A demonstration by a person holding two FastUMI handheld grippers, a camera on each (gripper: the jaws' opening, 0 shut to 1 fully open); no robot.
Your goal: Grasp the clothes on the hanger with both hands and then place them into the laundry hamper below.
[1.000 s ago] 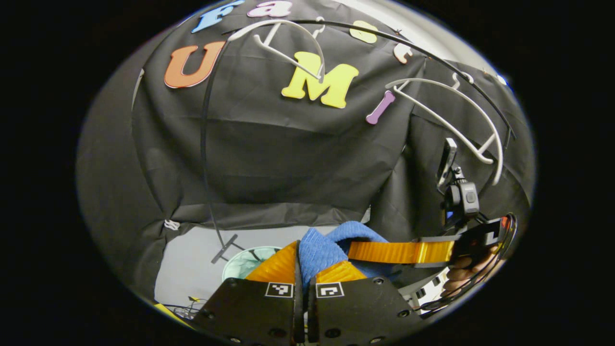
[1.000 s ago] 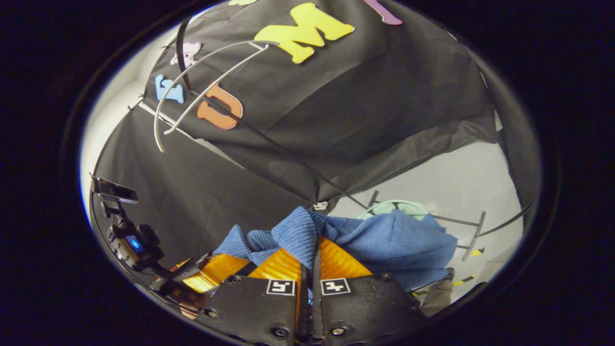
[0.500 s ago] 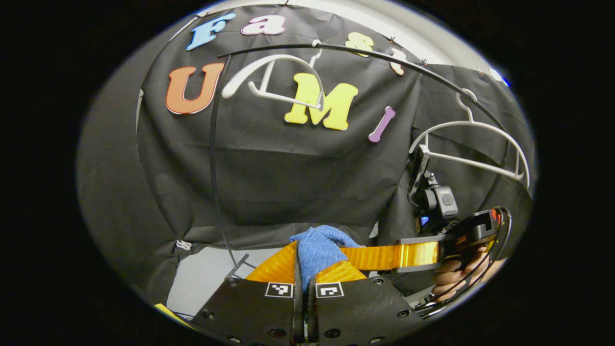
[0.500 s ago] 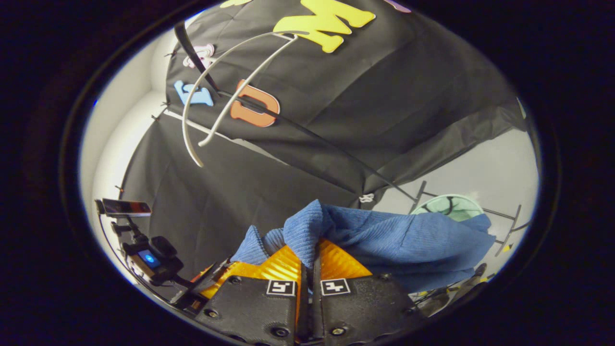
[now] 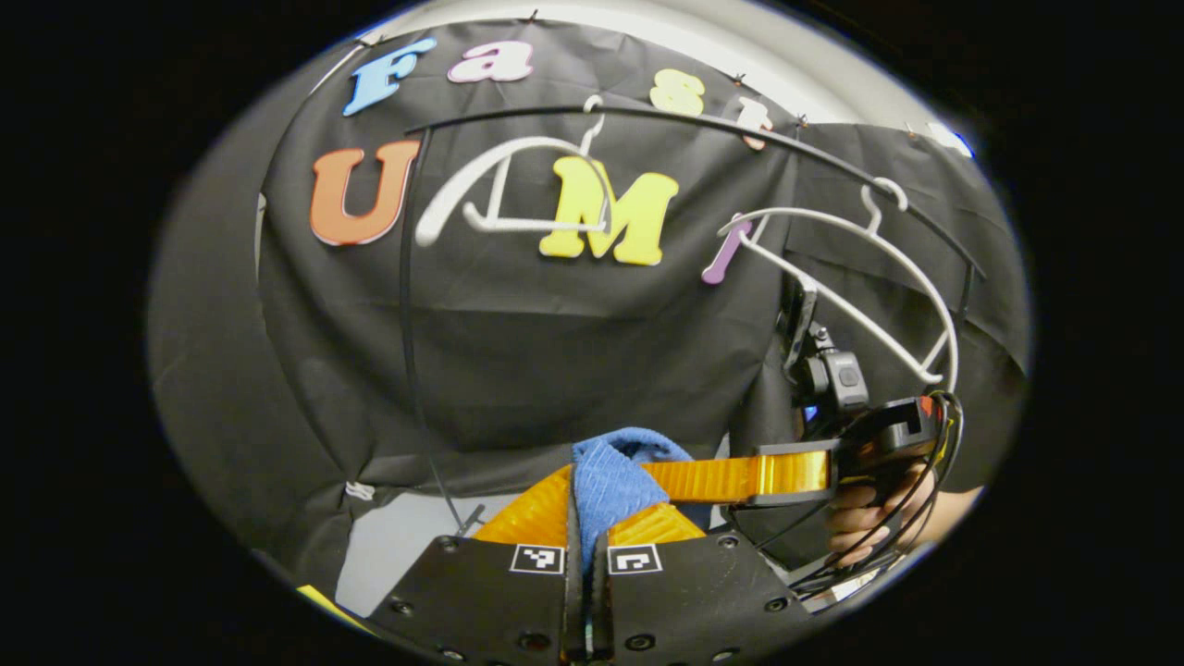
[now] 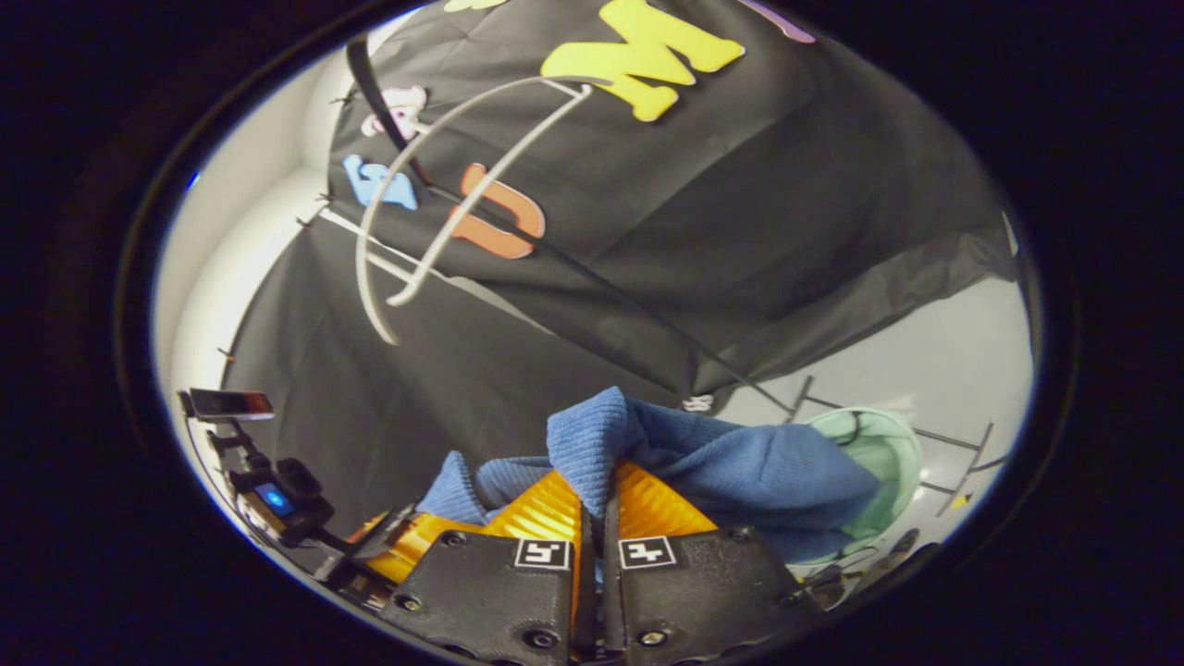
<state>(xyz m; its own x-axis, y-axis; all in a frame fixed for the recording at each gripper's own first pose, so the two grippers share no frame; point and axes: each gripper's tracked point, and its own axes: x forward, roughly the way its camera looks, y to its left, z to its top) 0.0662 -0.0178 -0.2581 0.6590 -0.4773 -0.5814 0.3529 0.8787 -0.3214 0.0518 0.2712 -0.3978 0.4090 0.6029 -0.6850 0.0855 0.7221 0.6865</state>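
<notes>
Since the earlier frames: swung a little, so that in the left gripper view the near white hanger (image 5: 860, 277) now tilts across the right side and the floor patch at lower left has shrunk; in the right gripper view the green laundry hamper (image 6: 874, 472) has come further into sight. Left gripper view: left gripper (image 5: 586, 481) clenched on a fold of the blue garment (image 5: 610, 476), cloth bulging up between both fingers. Just right of it, the right gripper (image 5: 684, 479) reaching in sideways to the same garment, with the holding hand (image 5: 865, 523) at the far right. Above, a black rail (image 5: 647, 116) carrying the near hanger and a second white hanger (image 5: 518, 190), both bare. Right gripper view: right gripper (image 6: 597, 486) clamped on a ridge of the blue garment (image 6: 740, 472), the rest of it draping off to the right over the hamper's near rim. Left gripper (image 6: 407, 541) low at the left edge, its grip hard to make out from here. One bare white hanger (image 6: 435, 213) up on the rail (image 6: 370, 79).
</notes>
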